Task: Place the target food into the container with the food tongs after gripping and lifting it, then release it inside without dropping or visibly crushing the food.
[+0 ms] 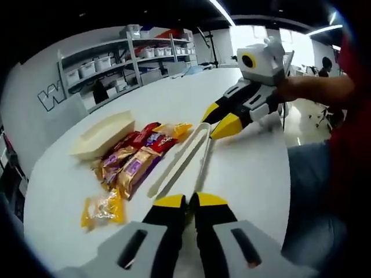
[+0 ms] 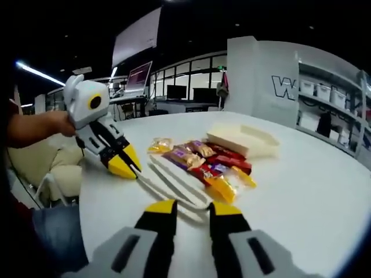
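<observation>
White food tongs [image 1: 177,162] lie flat on the round white table [image 1: 249,174], beside a heap of several wrapped snack packets [image 1: 136,159]. One yellow packet [image 1: 103,208] lies apart from the heap. A cream rectangular container [image 1: 104,134] sits beyond the packets with nothing showing inside. My left gripper [image 1: 190,201] is shut and hovers near the tongs' open ends. My right gripper [image 2: 192,208] stands open just short of the tongs' [image 2: 179,180] joined end, holding nothing. In the right gripper view the container [image 2: 243,139] is behind the packets [image 2: 203,162], and the left gripper [image 2: 126,165] comes in from the left.
Shelves with white bins [image 1: 116,63] stand past the table's far edge. A person's forearm [image 1: 313,90] and jeans [image 1: 313,191] are at the table's near side. The right gripper [image 1: 219,119] hangs low over the table. A pale seat [image 2: 35,162] stands beside the table.
</observation>
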The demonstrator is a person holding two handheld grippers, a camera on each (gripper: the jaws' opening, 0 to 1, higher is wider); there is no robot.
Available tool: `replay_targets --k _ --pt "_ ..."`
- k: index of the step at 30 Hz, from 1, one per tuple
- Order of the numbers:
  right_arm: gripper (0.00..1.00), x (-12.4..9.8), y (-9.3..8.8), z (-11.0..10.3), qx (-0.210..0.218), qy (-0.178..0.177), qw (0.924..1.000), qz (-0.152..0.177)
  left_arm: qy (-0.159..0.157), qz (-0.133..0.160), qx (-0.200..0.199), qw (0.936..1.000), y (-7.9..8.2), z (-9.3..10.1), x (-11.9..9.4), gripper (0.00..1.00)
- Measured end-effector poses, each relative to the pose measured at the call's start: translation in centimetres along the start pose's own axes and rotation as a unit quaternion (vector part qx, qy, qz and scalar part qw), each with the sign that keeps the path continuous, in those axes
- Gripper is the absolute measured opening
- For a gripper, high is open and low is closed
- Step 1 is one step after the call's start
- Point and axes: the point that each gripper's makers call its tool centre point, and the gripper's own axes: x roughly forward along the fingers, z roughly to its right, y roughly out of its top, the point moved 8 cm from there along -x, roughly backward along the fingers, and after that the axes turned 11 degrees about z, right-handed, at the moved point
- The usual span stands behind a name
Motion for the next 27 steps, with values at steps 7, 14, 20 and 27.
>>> replay_targets --k 7,14,20,27 --pt "0.16 -0.8 0.8 0.6 0.016 -0.006 0.9996 0.023 -0.026 0.033 0.001 0.9991 0.9 1.1 -0.6 0.02" --pt "0.11 -1.1 1.1 0.9 0.025 -0.009 0.9990 0.036 -0.034 0.041 0.015 0.9985 1.4 1.6 -0.9 0.02" --pt "0.20 -1.5 1.3 0.9 0.039 -0.007 0.9980 0.051 -0.035 0.053 0.004 0.9980 1.7 1.7 -1.3 0.02" --pt "0.37 -1.8 1.8 0.6 0.085 0.015 0.9935 0.074 -0.039 0.090 -0.013 0.9951 2.8 1.7 -1.9 0.02"
